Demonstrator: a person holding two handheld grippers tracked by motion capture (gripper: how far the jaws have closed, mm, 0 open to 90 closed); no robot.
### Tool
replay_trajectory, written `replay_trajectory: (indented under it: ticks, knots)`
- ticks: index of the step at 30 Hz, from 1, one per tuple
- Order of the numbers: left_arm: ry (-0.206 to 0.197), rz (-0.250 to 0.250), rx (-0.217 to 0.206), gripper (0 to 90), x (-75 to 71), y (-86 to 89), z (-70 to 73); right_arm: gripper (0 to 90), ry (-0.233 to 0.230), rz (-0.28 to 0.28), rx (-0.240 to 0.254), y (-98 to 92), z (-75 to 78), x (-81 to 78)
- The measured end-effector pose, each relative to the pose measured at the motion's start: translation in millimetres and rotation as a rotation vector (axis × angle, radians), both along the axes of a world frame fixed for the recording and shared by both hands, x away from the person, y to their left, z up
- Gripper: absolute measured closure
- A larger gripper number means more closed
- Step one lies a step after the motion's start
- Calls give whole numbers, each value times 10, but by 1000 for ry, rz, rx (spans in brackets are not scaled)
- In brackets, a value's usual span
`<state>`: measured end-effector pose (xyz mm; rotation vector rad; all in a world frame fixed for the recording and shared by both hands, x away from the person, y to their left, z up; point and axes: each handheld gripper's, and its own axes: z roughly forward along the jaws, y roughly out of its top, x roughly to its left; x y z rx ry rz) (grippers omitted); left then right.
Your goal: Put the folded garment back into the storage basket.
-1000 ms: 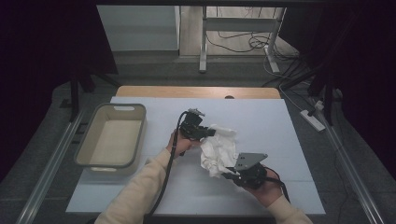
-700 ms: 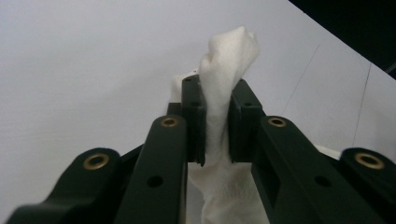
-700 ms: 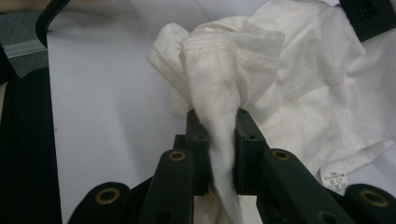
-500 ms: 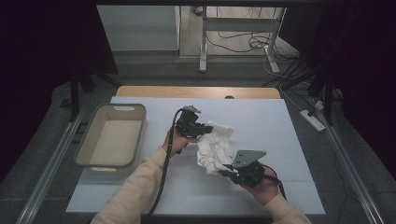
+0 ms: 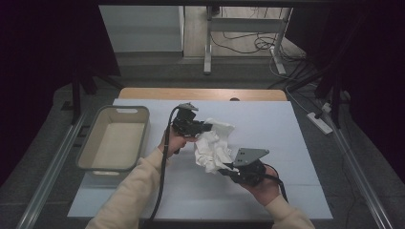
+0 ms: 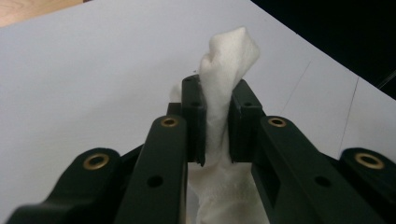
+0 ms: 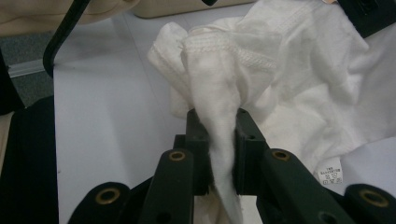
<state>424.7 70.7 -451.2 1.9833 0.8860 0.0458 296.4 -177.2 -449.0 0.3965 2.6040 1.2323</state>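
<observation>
high: above, forward-down | gripper views: close, along jaws | shared: cloth (image 5: 213,145)

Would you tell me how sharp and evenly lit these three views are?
High view: dim, surroundings nearly black, white cloth brightest. Left gripper view: bunched cloth at the jaws slightly soft, table evenly lit. Right gripper view: clamped fold blurred, farther cloth and label sharper.

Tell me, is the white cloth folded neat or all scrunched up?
Scrunched up. The cloth hangs in crumpled bunches between the left gripper and the right gripper, each pinching a wad of it.
</observation>
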Motion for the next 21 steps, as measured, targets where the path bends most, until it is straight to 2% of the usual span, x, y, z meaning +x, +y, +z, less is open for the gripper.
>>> replay_trajectory:
  ticks: [21]
  knots:
    - [-40, 43, -11, 786, -72, 340, 207, 791, -24, 40, 38, 324, 148, 78]
